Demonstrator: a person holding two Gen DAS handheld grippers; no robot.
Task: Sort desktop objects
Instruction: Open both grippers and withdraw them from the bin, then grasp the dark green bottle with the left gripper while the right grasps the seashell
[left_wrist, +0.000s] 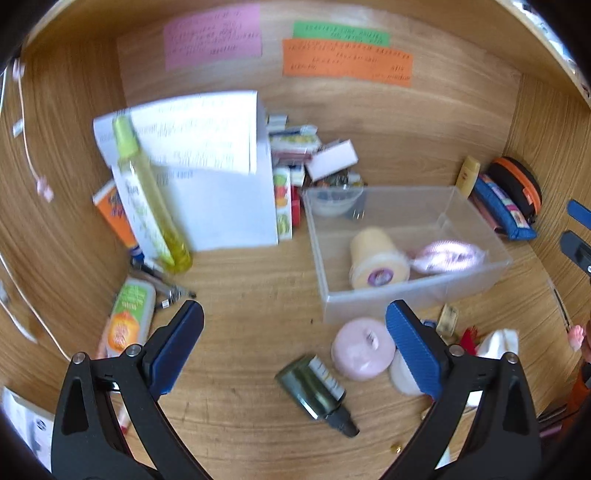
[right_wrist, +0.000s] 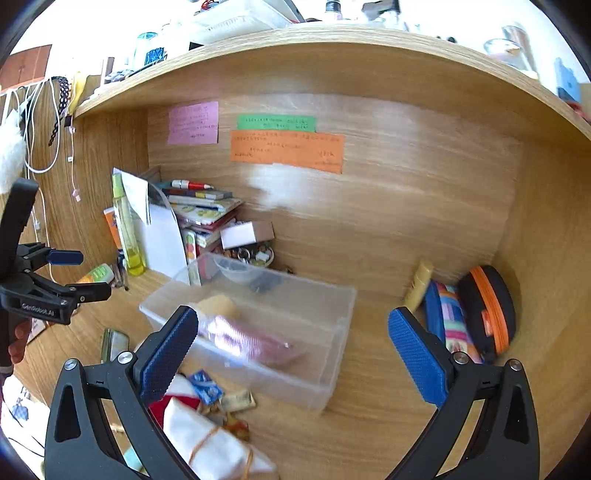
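Left tongs (left_wrist: 294, 334): I'm holding them spread, empty.
Right tongs (right_wrist: 293, 341): spread, empty.
Box (left_wrist: 476, 275): sitting at one o'clock, holding a cup (left_wrist: 376, 258).

The left gripper (left_wrist: 295, 343) stood with its jaws spread wide, nothing between the blue pads (left_wrist: 177, 347), angled down toward the desk. The right gripper (right_wrist: 291, 350) was likewise fully spread and empty, its blue pads (right_wrist: 417, 354) well apart, tilted less steeply down. In the right wrist view the left gripper (right_wrist: 85, 273) appeared at nine o'clock, seen side-on with its fingers pointing toward three o'clock, and a person's hand (right_wrist: 16, 343) gripped its handle at about eight o'clock.
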